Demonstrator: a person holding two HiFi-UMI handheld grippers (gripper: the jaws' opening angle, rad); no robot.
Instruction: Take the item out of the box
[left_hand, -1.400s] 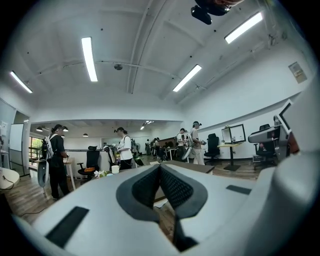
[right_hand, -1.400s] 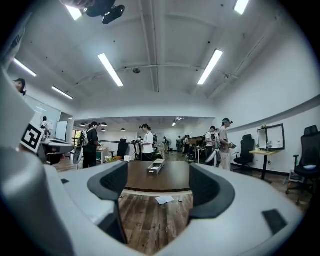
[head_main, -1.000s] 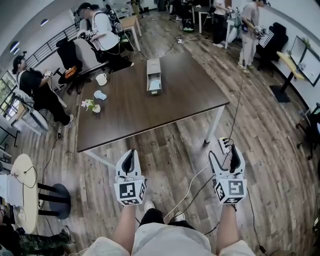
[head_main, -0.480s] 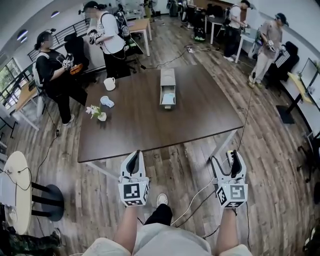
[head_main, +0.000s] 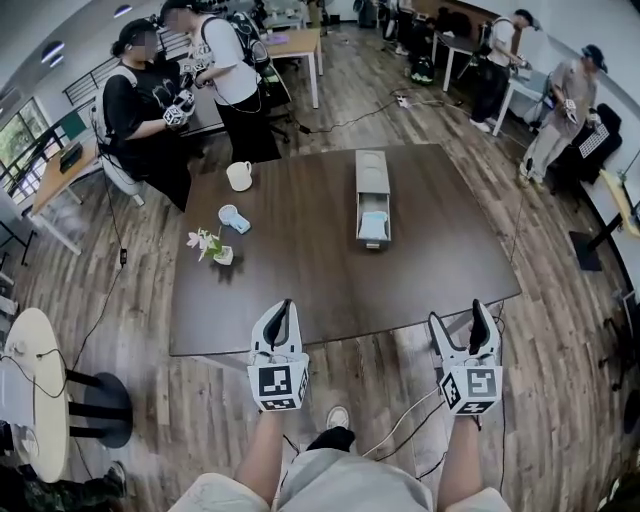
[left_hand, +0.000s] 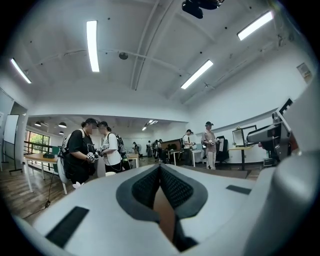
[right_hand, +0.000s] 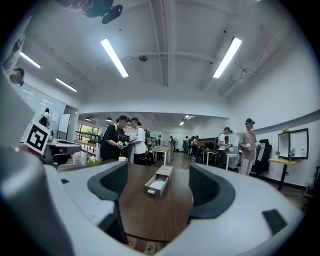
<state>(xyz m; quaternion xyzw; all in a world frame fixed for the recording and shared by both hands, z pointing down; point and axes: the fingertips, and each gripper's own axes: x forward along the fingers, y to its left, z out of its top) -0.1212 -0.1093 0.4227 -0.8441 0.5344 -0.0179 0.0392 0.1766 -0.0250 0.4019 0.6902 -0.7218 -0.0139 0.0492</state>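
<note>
Standing well short of the box (head_main: 372, 198), you hold left gripper (head_main: 284, 308) pinched closed, right gripper (head_main: 458, 316) spread wide, both empty.

This is an open-plan office or lab: a dark table (head_main: 300, 270) on a wood-plank floor (head_main: 130, 330), desks (head_main: 300, 42) beyond, a monitor (right_hand: 299, 143), ceiling strip lights (left_hand: 92, 45), and several people (head_main: 235, 75) standing about.

A long, narrow grey box (head_main: 372, 180) lies flat near the middle of the dark wooden desk (head_main: 300, 270), its drawer slid open toward the near edge. A pale blue-and-white item (head_main: 372, 226) rests inside the open drawer.
</note>
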